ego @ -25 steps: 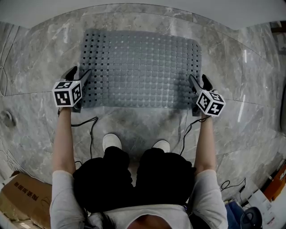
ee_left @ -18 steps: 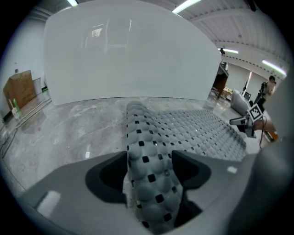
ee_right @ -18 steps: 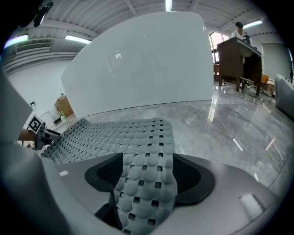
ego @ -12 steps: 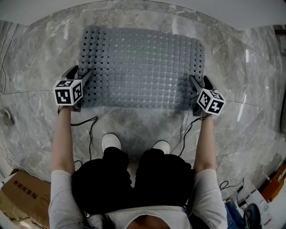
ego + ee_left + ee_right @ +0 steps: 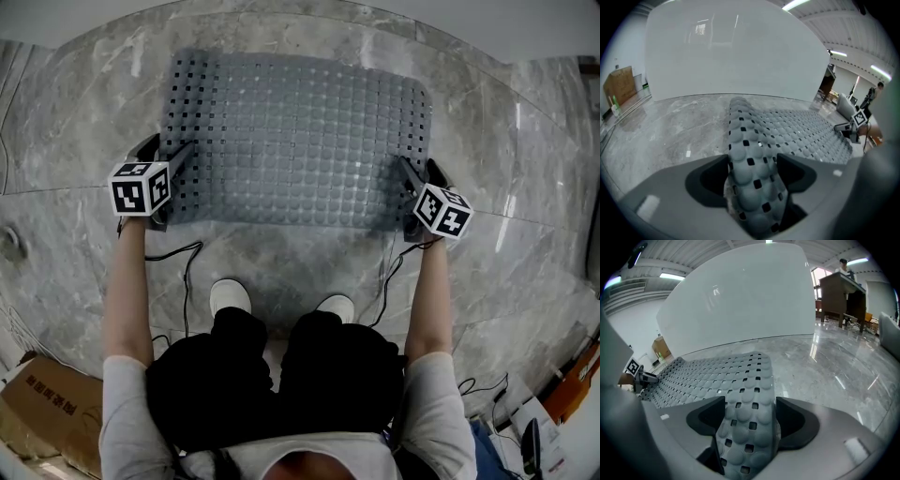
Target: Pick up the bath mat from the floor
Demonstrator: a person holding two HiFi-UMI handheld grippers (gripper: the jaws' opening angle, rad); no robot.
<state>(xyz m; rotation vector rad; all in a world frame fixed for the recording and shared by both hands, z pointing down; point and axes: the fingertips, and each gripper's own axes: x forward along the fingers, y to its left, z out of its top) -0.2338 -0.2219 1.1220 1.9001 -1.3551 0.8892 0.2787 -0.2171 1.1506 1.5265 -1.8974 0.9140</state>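
A grey perforated bath mat (image 5: 295,141) lies flat on the marble floor in front of the person's feet. My left gripper (image 5: 167,152) sits at the mat's left edge and my right gripper (image 5: 418,169) at its right edge. In the left gripper view the mat's edge strip (image 5: 754,154) runs between the jaws of the left gripper (image 5: 752,169). In the right gripper view the other edge (image 5: 750,399) lies between the jaws of the right gripper (image 5: 750,414). Both pairs of jaws have just been opening and stand wide beside the mat, not pressing on it.
Black cables (image 5: 187,272) trail from both grippers across the floor beside the person's white shoes (image 5: 230,295). A cardboard box (image 5: 42,412) sits at the lower left, and clutter (image 5: 562,394) at the lower right. A white wall stands beyond the mat; a wooden desk (image 5: 839,296) stands far right.
Both grippers have dropped slightly toward the mat's side edges. The mat lies where it was.
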